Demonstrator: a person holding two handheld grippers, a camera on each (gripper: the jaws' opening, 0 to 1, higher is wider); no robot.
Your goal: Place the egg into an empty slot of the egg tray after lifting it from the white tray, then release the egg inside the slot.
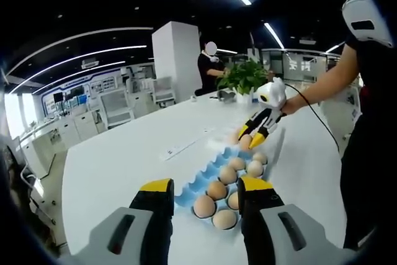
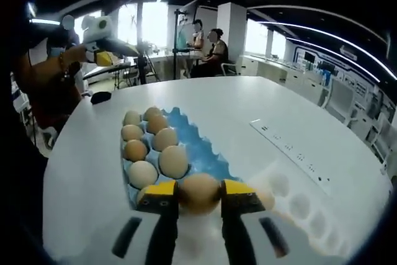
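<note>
One egg (image 2: 198, 193), light, brittle-shelled and smooth, pinched across its middle by the right claw (image 2: 200, 198) at the blue egg tray's (image 2: 197, 148) near end; left claw (image 1: 205, 198) open, empty.

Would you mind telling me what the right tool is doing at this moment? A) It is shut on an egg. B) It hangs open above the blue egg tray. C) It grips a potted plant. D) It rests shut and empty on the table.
A: in the right gripper view, the right tool has its yellow-tipped jaws closed on an egg, just at the near end of the blue egg tray.
</note>
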